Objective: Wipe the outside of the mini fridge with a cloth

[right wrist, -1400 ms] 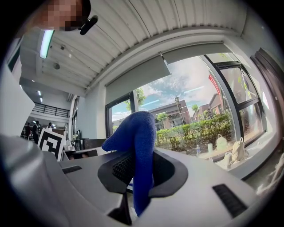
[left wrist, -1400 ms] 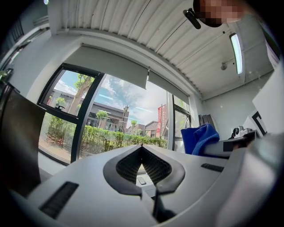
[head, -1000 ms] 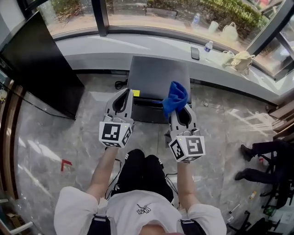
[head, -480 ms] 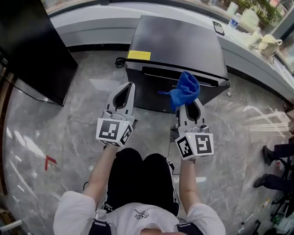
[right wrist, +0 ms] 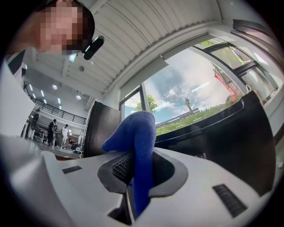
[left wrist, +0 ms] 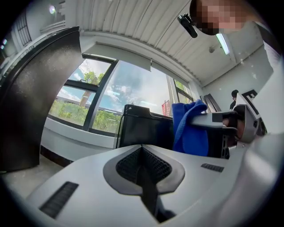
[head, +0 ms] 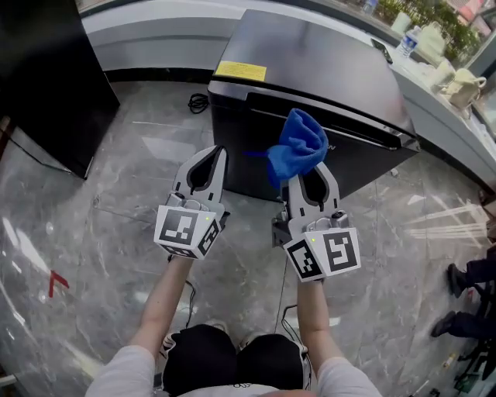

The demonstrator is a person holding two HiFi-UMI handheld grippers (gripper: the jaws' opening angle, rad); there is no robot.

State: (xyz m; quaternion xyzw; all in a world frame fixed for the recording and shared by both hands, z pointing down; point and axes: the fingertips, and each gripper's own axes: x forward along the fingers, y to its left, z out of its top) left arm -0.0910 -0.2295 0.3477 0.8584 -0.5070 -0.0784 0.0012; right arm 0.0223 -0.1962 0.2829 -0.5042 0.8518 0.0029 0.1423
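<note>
A black mini fridge [head: 310, 85] stands on the floor ahead, its top and front door facing me; it also shows in the left gripper view [left wrist: 142, 126] and the right gripper view [right wrist: 222, 142]. My right gripper [head: 304, 172] is shut on a blue cloth [head: 298, 149], which bunches up above the jaws just short of the fridge's front. The blue cloth [right wrist: 135, 146] is pinched between the pads in the right gripper view. My left gripper [head: 208, 161] is shut and empty, beside the right one, a little short of the fridge.
A tall black panel [head: 43, 77] stands at the left. A grey window ledge [head: 155, 19] runs behind the fridge with bottles and bags [head: 457, 81] at the right. A cable [head: 198, 101] lies by the fridge's left side. Grey marble floor [head: 101, 217] lies around me.
The view has closed in on the fridge, which now looms larger. Both grippers stay raised side by side, the right one still holding the cloth, now nearer the fridge's front.
</note>
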